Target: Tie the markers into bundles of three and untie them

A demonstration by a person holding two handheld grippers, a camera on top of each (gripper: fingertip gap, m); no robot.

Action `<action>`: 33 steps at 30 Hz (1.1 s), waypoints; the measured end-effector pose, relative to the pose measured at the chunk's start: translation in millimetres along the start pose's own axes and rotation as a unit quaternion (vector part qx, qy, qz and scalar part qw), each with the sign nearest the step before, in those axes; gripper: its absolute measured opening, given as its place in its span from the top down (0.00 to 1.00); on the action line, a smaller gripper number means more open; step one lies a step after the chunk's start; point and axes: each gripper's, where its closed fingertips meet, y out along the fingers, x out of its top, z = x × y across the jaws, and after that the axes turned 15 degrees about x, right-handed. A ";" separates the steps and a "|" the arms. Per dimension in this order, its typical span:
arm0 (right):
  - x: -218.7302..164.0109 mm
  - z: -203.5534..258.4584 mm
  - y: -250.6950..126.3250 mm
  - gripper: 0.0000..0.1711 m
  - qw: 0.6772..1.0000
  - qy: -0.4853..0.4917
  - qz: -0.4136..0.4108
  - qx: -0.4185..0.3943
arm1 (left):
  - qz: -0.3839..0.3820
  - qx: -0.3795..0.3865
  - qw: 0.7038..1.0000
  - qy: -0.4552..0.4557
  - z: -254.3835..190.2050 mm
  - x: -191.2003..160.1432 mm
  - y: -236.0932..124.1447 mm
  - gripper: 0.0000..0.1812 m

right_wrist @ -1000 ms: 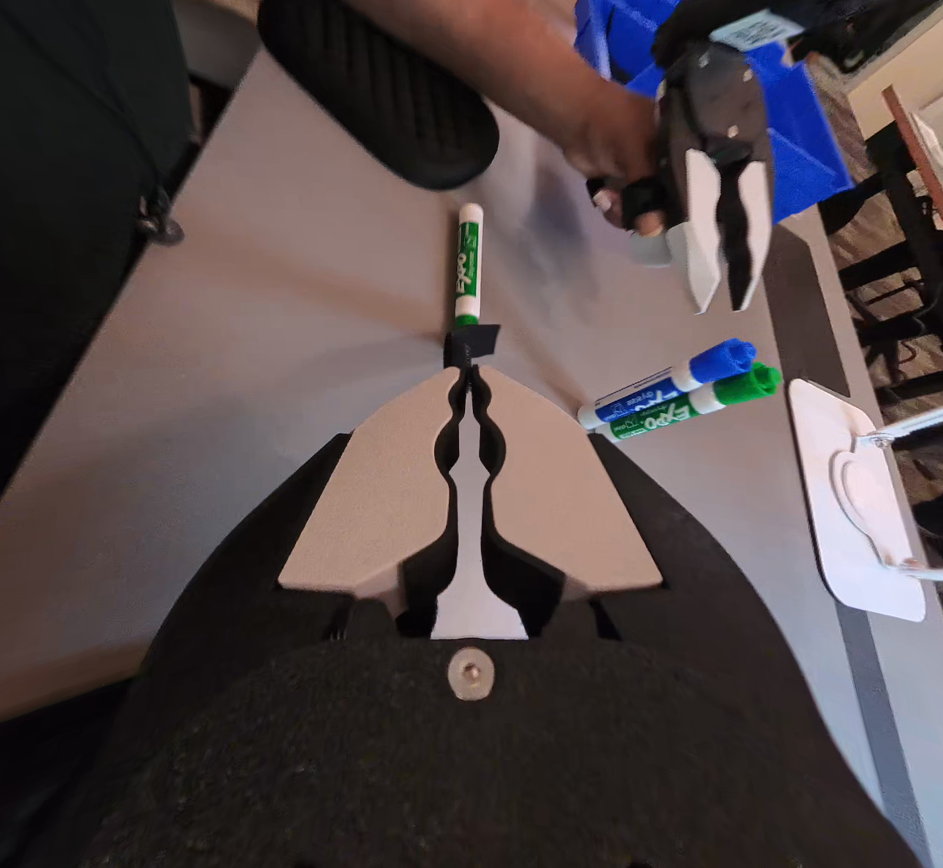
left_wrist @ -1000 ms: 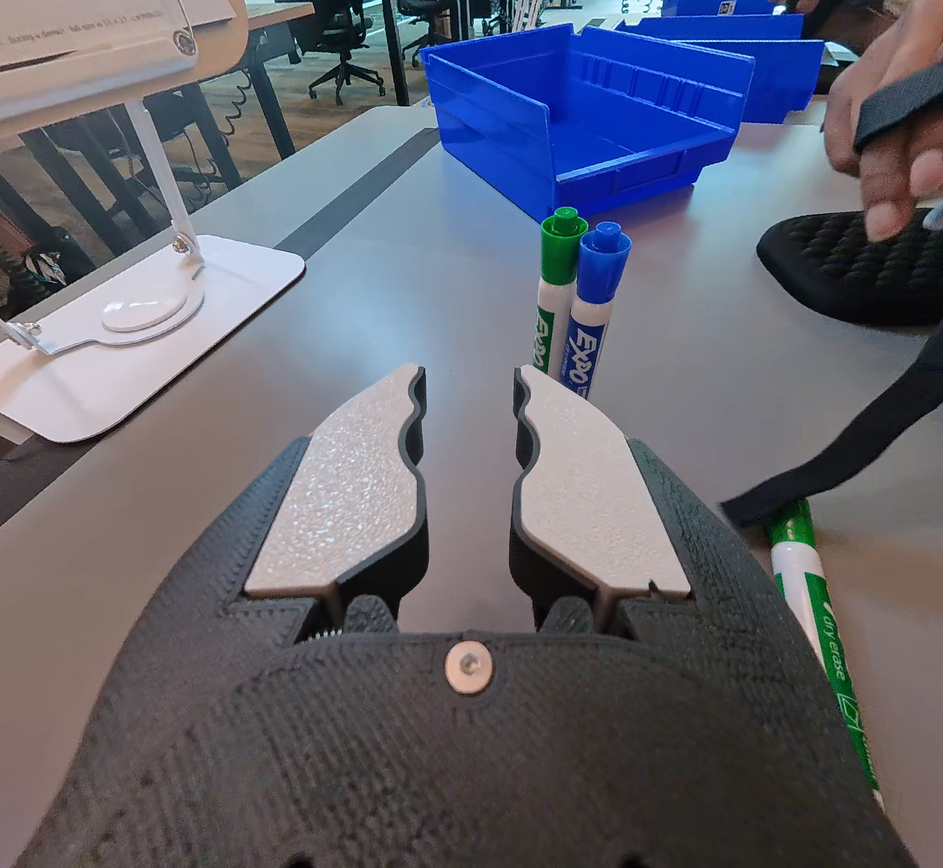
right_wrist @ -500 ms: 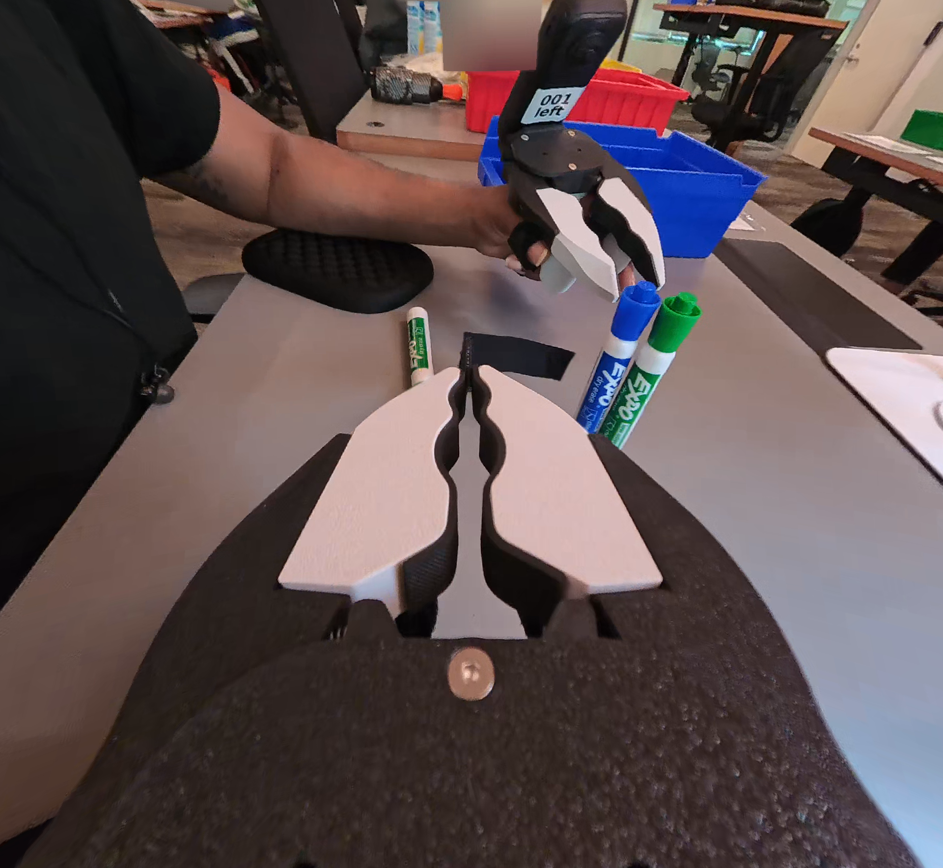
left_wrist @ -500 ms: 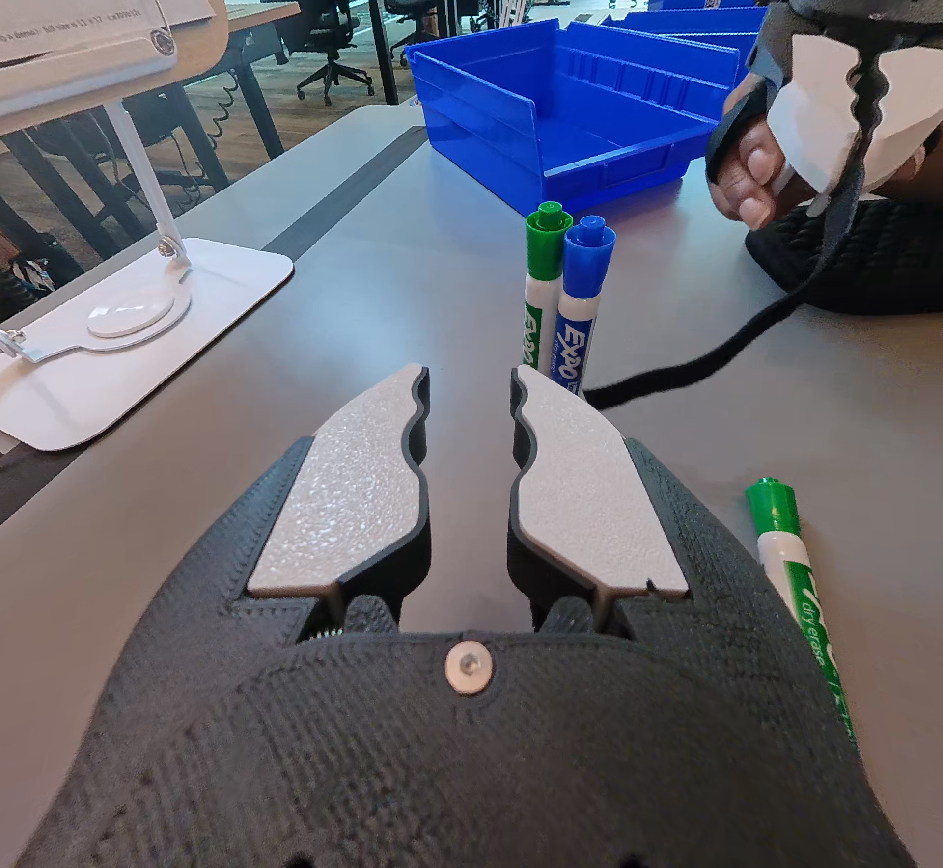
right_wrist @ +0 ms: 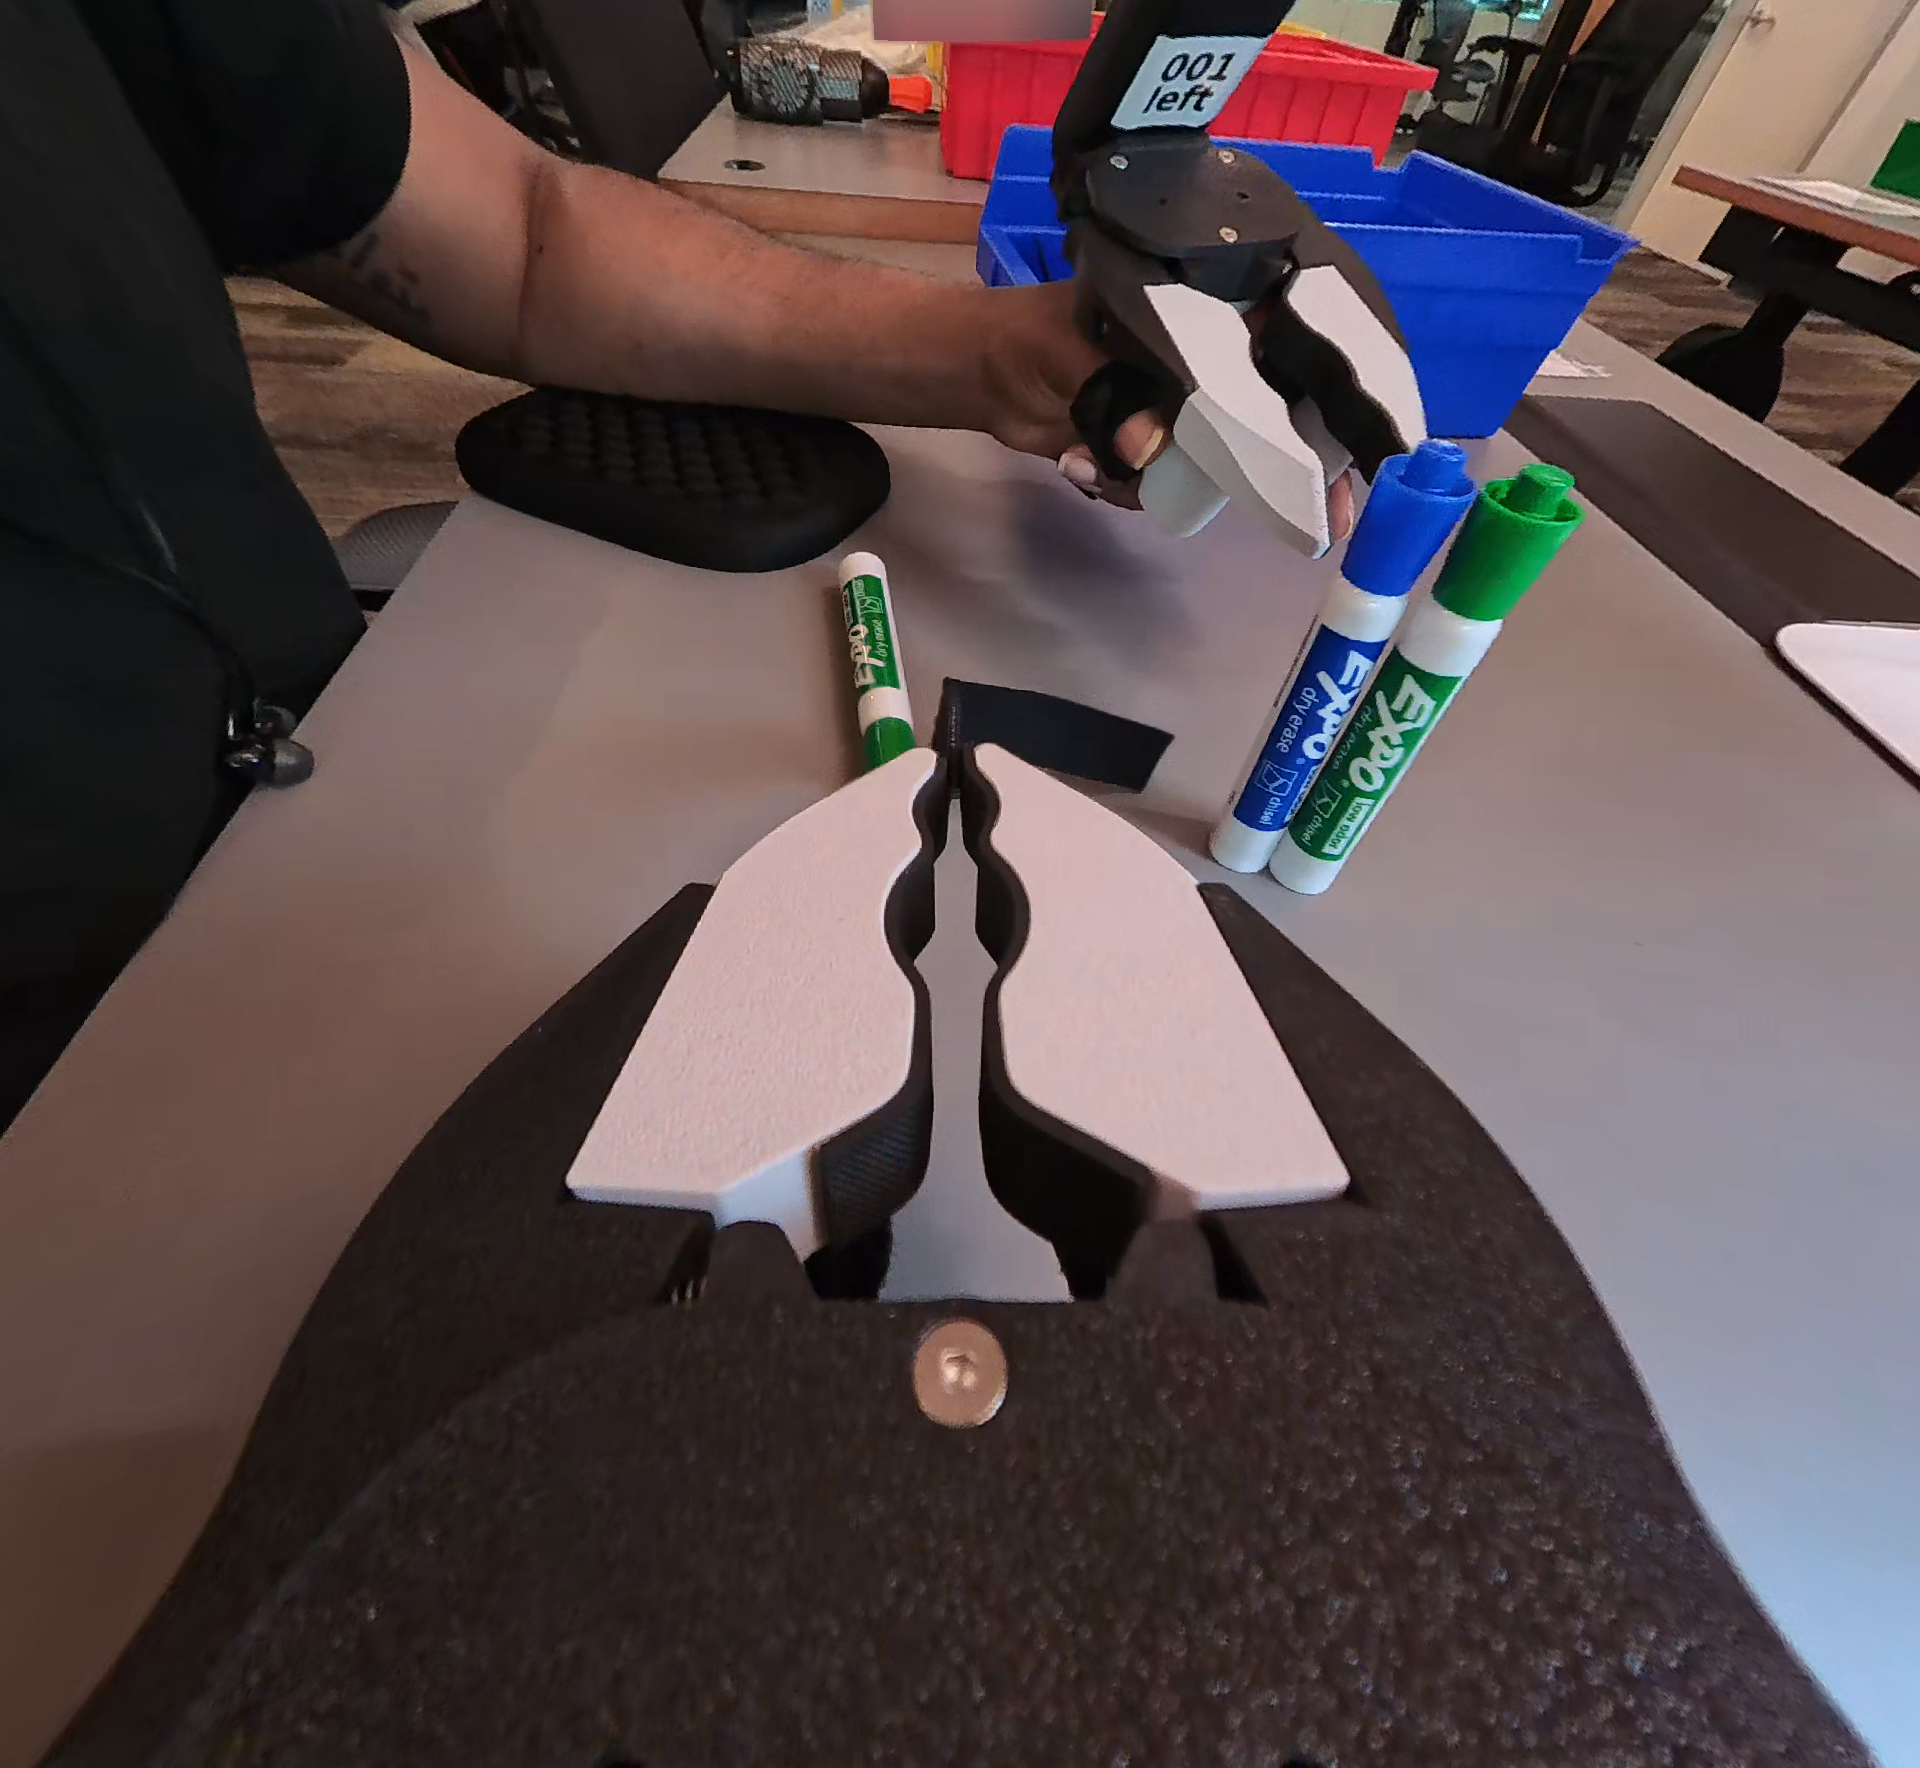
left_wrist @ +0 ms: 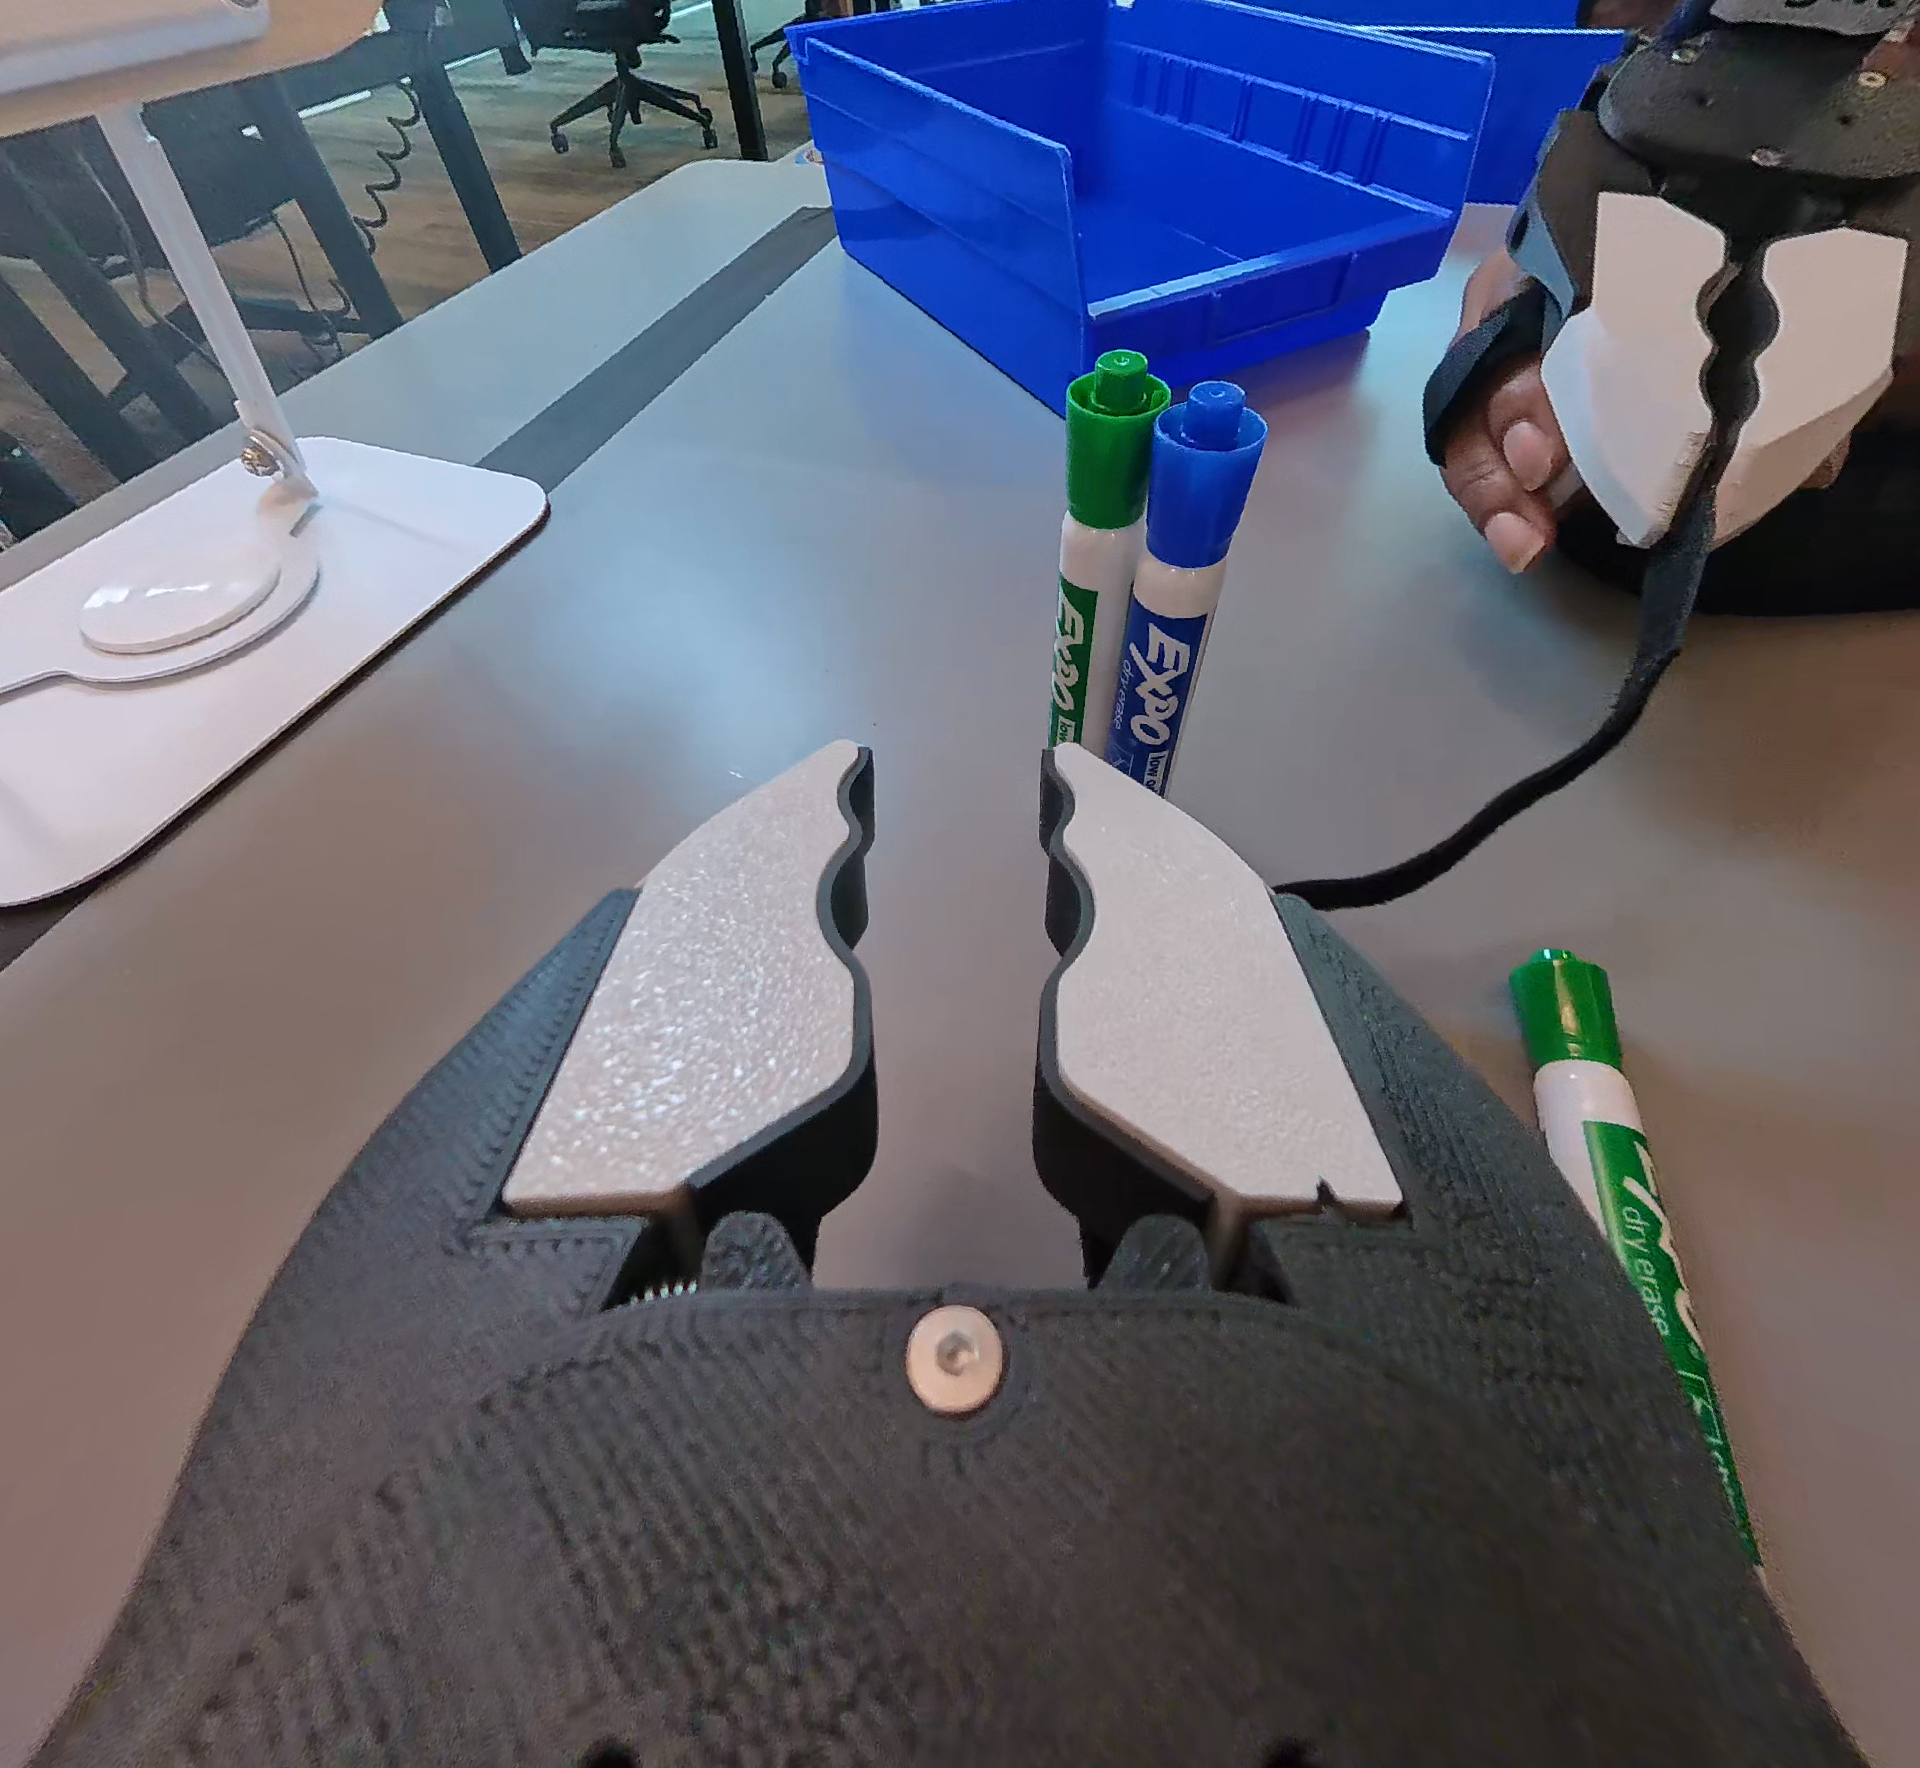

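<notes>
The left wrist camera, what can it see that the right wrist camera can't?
Only the left wrist view shows the white stand base and the inside of the blue bin.

Only the right wrist view shows the red bin and the person's arm.

Both show the blue marker beside a green marker, another green marker lying apart, the black strap pinched in the shut right gripper, the open left gripper, and the black pad.
</notes>
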 end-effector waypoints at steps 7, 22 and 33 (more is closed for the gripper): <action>1.3 -1.6 4.8 0.99 1.000 0.005 -0.010 -0.014 | 0.001 -0.002 1.000 -0.005 0.2 -1.1 0.8 0.83; 27.5 0.4 28.2 0.99 0.996 0.021 -0.078 -0.024 | -0.034 0.008 0.997 -0.067 12.3 18.9 -8.8 0.82; 61.5 -15.6 14.3 0.99 0.985 0.010 -0.147 -0.095 | -0.096 0.024 0.985 -0.139 28.2 46.6 -24.9 0.82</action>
